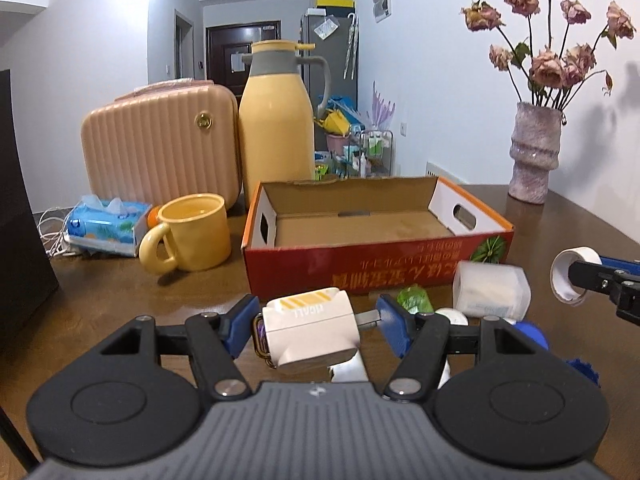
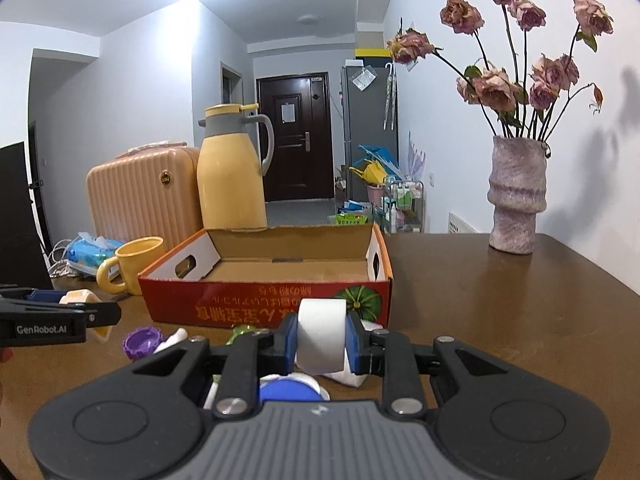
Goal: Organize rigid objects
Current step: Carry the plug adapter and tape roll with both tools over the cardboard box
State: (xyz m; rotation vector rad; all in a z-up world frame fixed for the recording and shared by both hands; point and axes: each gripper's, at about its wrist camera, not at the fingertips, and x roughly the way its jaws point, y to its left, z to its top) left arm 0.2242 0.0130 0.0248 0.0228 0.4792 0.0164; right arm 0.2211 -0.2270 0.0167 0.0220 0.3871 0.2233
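An open red cardboard box [image 1: 360, 276] stands on the brown table, empty inside; it also shows in the right wrist view [image 2: 248, 304]. My left gripper [image 1: 318, 322] is shut on a cream and yellow power adapter [image 1: 310, 330], held just in front of the box. My right gripper [image 2: 322, 338] is shut on a white tape roll [image 2: 320, 334], also before the box; the roll shows at the right of the left wrist view [image 1: 574, 276]. Small items lie under the grippers: a clear white tub [image 1: 490, 290], a green wrapper [image 1: 414, 298], a purple cap [image 2: 142, 342], a blue lid [image 2: 286, 390].
A yellow mug [image 1: 192, 234], a yellow thermos jug [image 1: 278, 120], a pink case [image 1: 160, 144] and a tissue pack [image 1: 106, 222] stand left of and behind the box. A vase of dried roses [image 1: 534, 150] stands at the far right. A dark monitor edge [image 1: 20, 216] is at left.
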